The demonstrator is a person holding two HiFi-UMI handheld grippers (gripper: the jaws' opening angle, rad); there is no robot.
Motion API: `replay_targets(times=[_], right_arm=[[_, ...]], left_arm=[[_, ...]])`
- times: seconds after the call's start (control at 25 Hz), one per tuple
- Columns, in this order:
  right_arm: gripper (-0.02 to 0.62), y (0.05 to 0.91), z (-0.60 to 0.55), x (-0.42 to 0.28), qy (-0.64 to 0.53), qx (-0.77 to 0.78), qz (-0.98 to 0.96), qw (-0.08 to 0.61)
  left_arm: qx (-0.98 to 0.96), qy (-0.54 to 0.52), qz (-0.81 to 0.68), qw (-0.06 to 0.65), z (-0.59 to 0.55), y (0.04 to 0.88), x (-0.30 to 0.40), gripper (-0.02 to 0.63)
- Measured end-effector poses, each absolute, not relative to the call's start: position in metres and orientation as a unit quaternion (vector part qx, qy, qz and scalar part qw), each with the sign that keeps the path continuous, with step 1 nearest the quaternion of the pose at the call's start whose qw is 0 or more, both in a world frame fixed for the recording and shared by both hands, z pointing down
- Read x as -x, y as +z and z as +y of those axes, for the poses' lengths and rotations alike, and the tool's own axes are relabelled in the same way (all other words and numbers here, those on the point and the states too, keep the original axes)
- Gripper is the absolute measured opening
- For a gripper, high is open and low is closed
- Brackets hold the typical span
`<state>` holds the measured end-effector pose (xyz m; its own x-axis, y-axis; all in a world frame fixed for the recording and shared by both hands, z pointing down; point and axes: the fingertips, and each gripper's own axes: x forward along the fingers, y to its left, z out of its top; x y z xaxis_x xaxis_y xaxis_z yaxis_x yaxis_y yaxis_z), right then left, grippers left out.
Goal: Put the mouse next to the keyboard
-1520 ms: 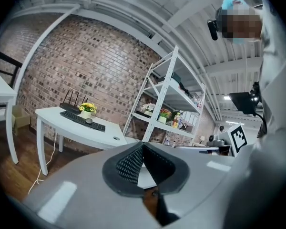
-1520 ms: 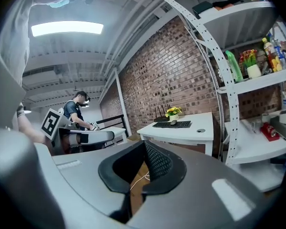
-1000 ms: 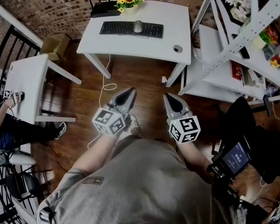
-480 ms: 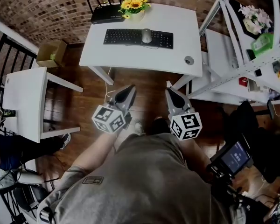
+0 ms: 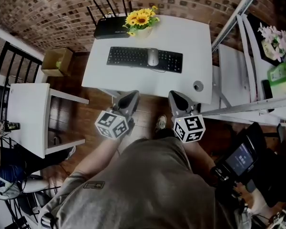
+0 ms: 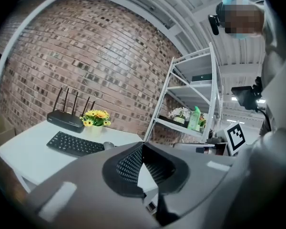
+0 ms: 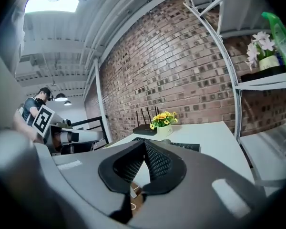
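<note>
A grey mouse (image 5: 153, 57) lies on top of the black keyboard (image 5: 144, 59), near its middle, on a white table (image 5: 195, 37). In the left gripper view the keyboard (image 6: 75, 144) and mouse (image 6: 108, 145) show left of the jaws. The right gripper view has the keyboard (image 7: 183, 147) just past its jaws. My left gripper (image 5: 132, 95) and right gripper (image 5: 174, 96) hover side by side over the floor, at the table's near edge. Both are shut and hold nothing.
A black router (image 5: 111, 27) and a pot of yellow flowers (image 5: 140, 19) stand behind the keyboard. A round cable hole (image 5: 198, 86) marks the table's near right corner. A metal shelf rack (image 5: 257, 80) stands right, a small white table (image 5: 28, 109) and cardboard box (image 5: 55, 61) left.
The person has walked forward, so the table with keyboard and mouse has come closer to both grippers. The grippers keep the same shut pose in front of the body.
</note>
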<state>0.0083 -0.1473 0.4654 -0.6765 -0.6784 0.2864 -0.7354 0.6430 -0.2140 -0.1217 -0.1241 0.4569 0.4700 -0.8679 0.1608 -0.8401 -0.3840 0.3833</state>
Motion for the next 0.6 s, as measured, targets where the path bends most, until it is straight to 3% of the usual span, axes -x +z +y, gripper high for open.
replay_targets(times=[0.6], right_arm=[[0.012,0.499,-0.27,0.028,0.182,-0.383,-0.897,0.128]], left_arm=[[-0.817,-0.014,-0.525,0.236,-0.244,0.48,0.155,-0.005]])
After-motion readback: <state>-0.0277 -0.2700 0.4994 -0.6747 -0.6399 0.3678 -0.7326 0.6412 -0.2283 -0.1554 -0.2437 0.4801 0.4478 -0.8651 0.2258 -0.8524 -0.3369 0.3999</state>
